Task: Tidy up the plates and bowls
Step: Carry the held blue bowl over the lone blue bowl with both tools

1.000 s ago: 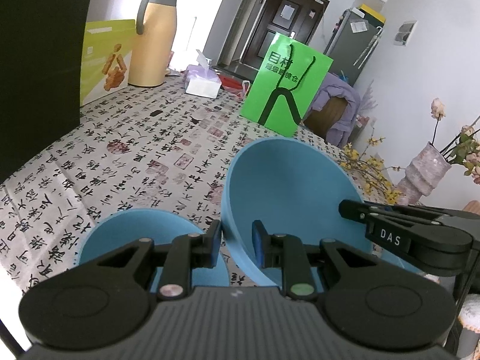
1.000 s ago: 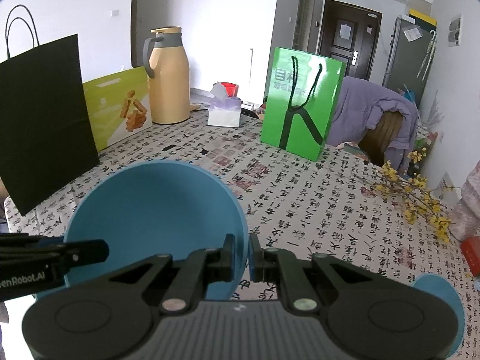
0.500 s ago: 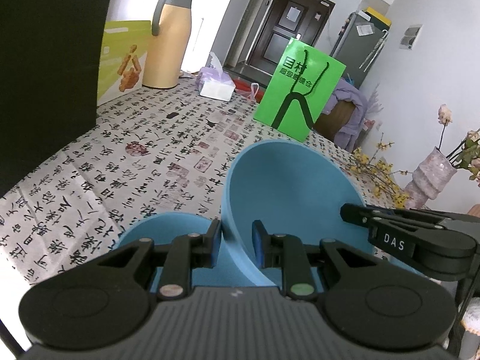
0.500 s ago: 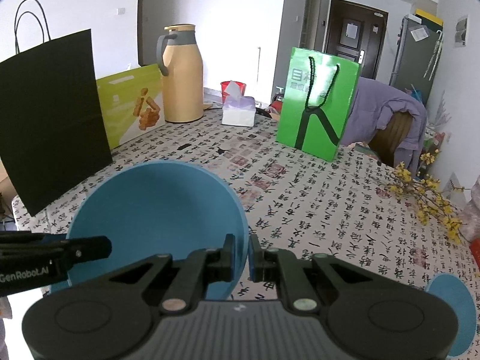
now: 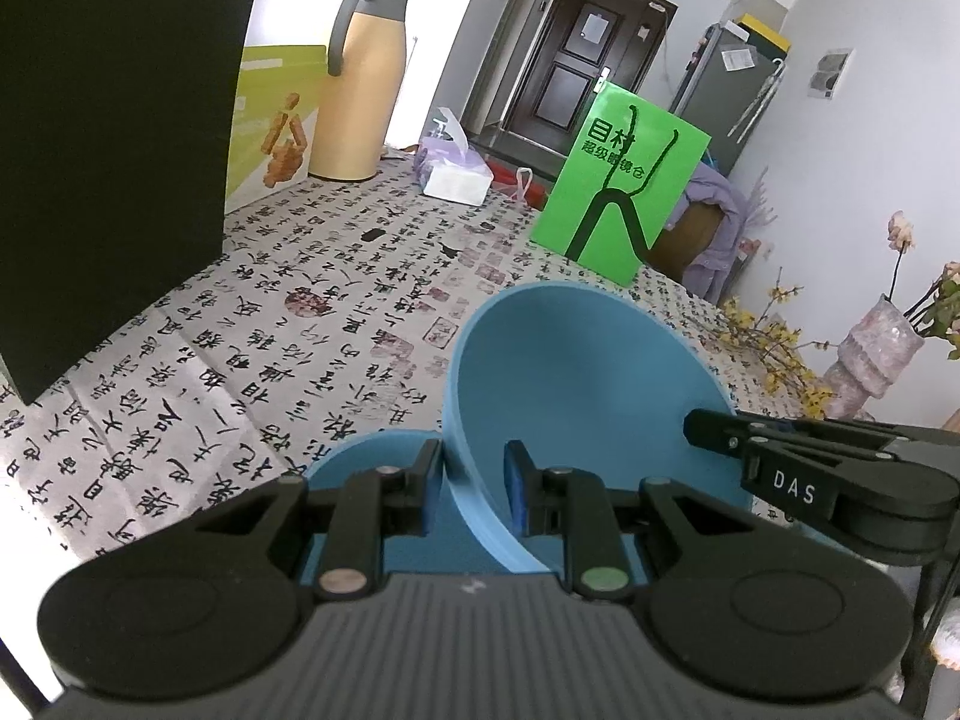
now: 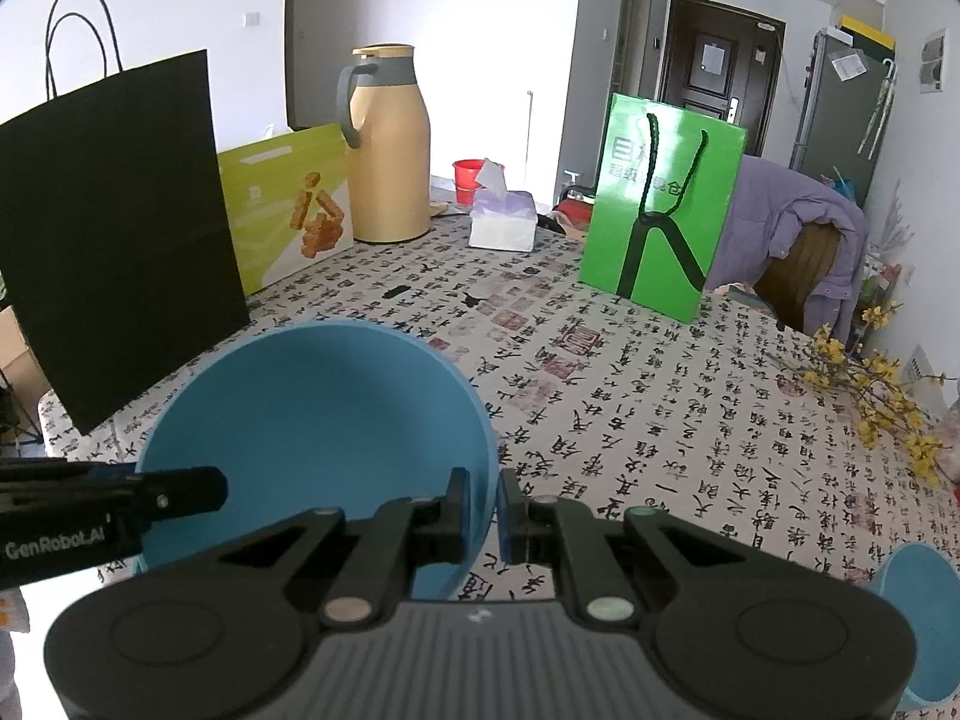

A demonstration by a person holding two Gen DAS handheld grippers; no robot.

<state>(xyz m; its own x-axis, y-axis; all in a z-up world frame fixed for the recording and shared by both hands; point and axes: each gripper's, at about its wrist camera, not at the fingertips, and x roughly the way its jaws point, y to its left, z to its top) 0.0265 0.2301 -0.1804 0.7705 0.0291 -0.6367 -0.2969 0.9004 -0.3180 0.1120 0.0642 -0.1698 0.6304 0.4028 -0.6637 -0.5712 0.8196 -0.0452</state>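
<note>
Two grippers hold one large blue bowl (image 5: 576, 384) between them, tilted above the table (image 5: 336, 312) with its hollow facing the cameras. The left gripper (image 5: 471, 480) is clamped on the bowl's left rim, one pad outside the wall and one inside; the right gripper (image 6: 483, 507) is clamped on the opposite rim, its jaws nearly together with only the thin wall between them. Each gripper's fingers show in the other's view at the far edge of the bowl. Counting blue dishes, three can be made out: the held bowl, a second blue dish (image 5: 366, 462) lying on the table just below and left of the bowl as the left wrist sees it, and a third blue dish (image 6: 912, 618) on the table well to the right of the bowl at the lower right edge of the right wrist view; whether these two are plates or bowls cannot be told. Behind the bowl, on the cloth printed with black characters, stand three paper bags: one black bag (image 6: 114, 228) to the bowl's left, one yellow-green bag (image 6: 288, 204) beyond it, and one bright green bag (image 6: 660, 204) behind and right of the bowl. One tan jug (image 6: 390, 144) with a grey handle stands behind the yellow-green bag, and one tissue box (image 6: 503, 221) sits between the jug and the bright green bag. One spray of yellow flowers (image 6: 876, 384) lies to the right of the bowl.
</note>
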